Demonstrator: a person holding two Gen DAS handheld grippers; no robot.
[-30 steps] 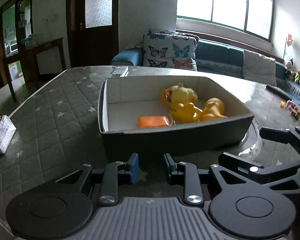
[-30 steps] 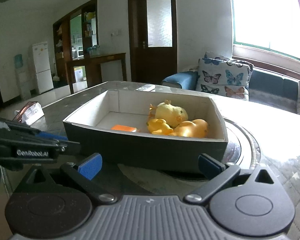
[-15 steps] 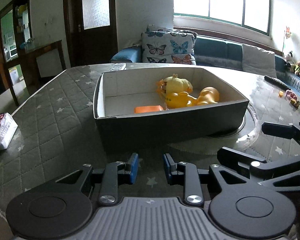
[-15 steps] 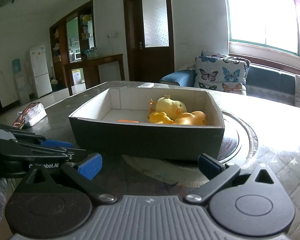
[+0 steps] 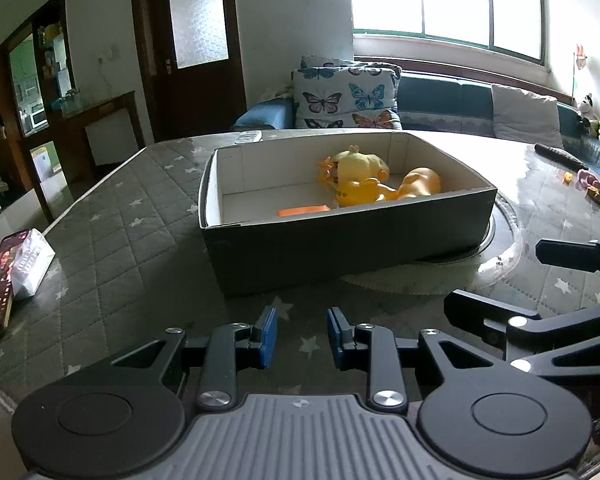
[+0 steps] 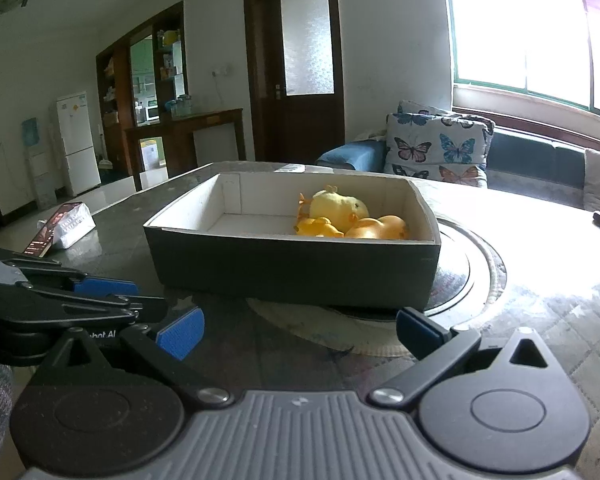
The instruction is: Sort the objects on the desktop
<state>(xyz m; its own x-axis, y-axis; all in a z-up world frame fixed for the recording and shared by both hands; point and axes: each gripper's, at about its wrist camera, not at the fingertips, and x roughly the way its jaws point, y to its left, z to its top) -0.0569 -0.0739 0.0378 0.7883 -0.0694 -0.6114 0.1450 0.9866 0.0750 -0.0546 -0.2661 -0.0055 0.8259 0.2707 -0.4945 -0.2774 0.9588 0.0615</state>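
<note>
A dark cardboard box (image 5: 340, 248) with white inner walls stands on the quilted table. Inside lie a yellow plush chick (image 5: 360, 164), a yellow toy (image 5: 360, 196), an orange toy (image 5: 420, 182) and a flat orange piece (image 5: 302, 211). My left gripper (image 5: 302, 336) hovers over the table short of the box's near wall; its jaws are opening with nothing between them. My right gripper (image 6: 298, 332) stands wide open and empty in front of the same box (image 6: 292, 268), with the plush chick (image 6: 340, 208) visible past the rim. The left gripper (image 6: 100, 288) shows at the right wrist view's left edge.
A white tissue pack with a dark booklet (image 5: 16, 272) lies at the table's left edge. A glass turntable (image 6: 480, 264) sits under the box's right end. A white remote (image 5: 248, 136) lies behind the box, a black remote (image 5: 560, 156) and small toys (image 5: 588, 188) at far right.
Both grippers have drawn back from the box, which now sits farther off and lower-angled in both views. The toys in the box have not moved.
</note>
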